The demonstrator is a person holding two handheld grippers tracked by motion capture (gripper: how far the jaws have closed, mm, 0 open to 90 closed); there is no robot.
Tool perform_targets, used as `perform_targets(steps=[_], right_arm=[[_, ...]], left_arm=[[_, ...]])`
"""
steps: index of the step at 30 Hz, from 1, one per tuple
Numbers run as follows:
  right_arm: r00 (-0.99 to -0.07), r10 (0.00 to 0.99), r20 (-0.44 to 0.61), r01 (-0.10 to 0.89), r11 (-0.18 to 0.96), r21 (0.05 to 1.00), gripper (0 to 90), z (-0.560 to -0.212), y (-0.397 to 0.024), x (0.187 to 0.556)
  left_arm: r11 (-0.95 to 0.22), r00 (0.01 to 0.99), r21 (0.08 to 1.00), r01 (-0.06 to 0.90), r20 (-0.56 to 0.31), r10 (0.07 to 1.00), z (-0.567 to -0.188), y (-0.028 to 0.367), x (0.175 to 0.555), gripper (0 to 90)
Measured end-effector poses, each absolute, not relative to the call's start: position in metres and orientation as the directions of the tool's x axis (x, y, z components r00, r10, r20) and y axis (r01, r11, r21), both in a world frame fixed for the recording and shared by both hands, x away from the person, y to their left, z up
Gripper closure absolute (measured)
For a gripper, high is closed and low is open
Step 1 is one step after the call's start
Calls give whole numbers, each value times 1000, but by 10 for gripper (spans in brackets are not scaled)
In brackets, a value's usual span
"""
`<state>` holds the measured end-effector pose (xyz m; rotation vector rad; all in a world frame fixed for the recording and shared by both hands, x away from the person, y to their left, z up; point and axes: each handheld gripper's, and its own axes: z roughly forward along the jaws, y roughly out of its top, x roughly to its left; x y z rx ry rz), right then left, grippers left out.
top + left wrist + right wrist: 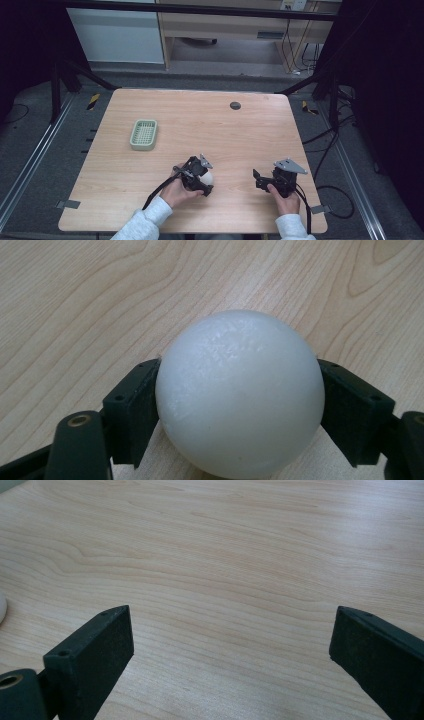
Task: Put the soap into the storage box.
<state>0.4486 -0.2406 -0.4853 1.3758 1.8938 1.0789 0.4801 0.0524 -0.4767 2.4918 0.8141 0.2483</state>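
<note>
White smooth plastic ball [240, 395] sat clamped between left gripper [199, 176] fingers [132, 410] on the wooden tabletop [200, 125]; green slotted basket [144, 134] at ten o'clock remained unfilled; right gripper [263, 181] gaped empty.

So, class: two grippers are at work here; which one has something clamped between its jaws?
The left gripper: its jaws press both sides of the white ball. The right gripper has wide-open jaws over bare table.
</note>
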Motion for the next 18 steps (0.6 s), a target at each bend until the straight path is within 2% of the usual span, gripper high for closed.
perform_targets(steps=[18], right_arm=[[-320,947,29,511,147,847,43,-485,-240,448]], left_arm=[[-704,796,488,516,30,604,-479,48,482,238]])
